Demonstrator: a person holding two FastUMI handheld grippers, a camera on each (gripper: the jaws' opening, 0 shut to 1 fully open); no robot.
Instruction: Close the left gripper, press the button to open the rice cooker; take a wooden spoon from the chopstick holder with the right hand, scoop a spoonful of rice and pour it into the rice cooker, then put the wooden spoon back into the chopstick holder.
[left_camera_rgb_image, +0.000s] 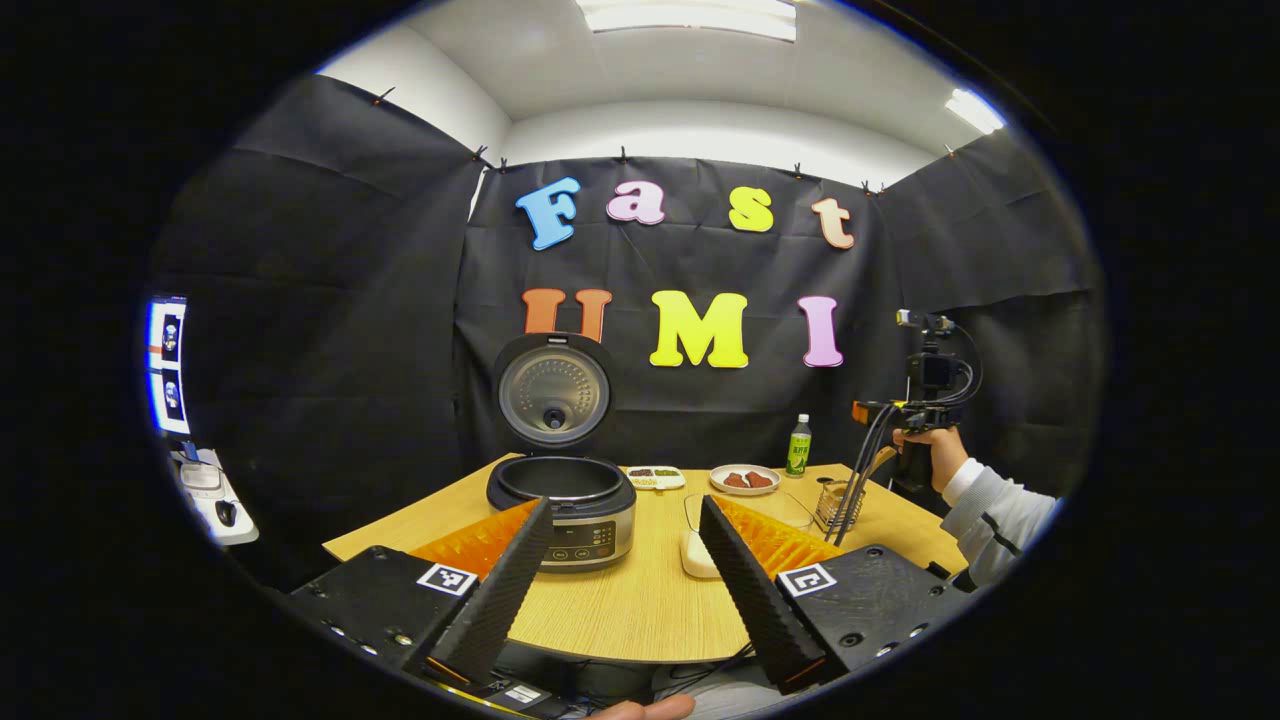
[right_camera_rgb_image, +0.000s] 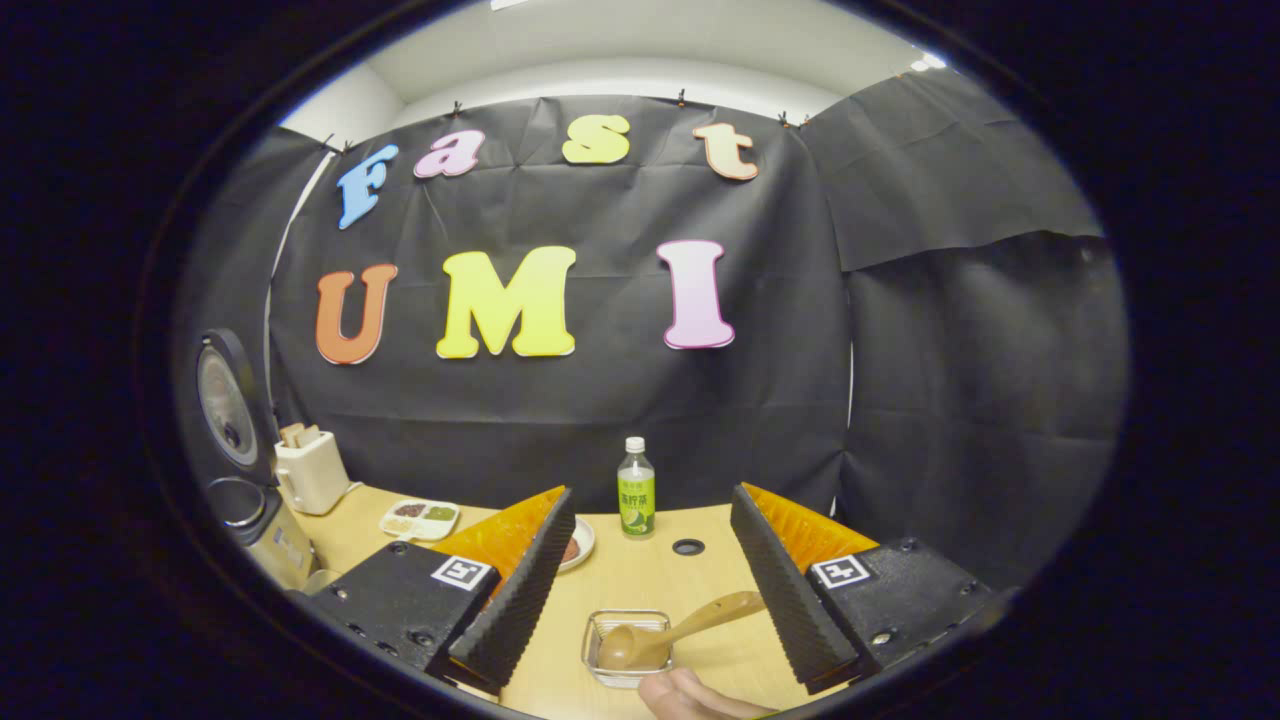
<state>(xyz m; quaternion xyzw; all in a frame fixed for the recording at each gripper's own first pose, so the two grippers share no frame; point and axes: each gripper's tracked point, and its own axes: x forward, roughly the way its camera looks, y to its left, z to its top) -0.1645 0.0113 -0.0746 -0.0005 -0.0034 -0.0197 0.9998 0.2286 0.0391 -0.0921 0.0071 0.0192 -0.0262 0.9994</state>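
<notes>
Already the rice cooker (left_camera_rgb_image: 562, 505) stands open at centre-left of the left gripper view, lid (left_camera_rgb_image: 553, 390) tipped upright at the back and the dark inner pot exposed, sitting on the wooden table (left_camera_rgb_image: 640, 600). Low in the right gripper view, just left of centre, the wooden spoon (right_camera_rgb_image: 672, 630) lies tilted in a square chopstick holder (right_camera_rgb_image: 627, 647), bowl down inside it, handle slanting up to the right and passing just beside that gripper's right-hand finger; whether it touches I cannot tell. Right gripper (right_camera_rgb_image: 650, 585) has its fingers spread wide, nothing between them, poised above the holder. Left gripper (left_camera_rgb_image: 625, 570) is likewise gaping, gripping nothing, with the cooker's control panel seen between its fingers. At the right of the left gripper view, a hand (left_camera_rgb_image: 925, 445) in a light sleeve carries the other gripper above the holder. Further back on the table sit a green-labelled bottle (right_camera_rgb_image: 636, 487), a divided dish (right_camera_rgb_image: 420, 518) of small foods, and a small plate (left_camera_rgb_image: 744, 479). A pale toaster-like box (right_camera_rgb_image: 312, 467) sits at the left edge beside the cooker.
</notes>
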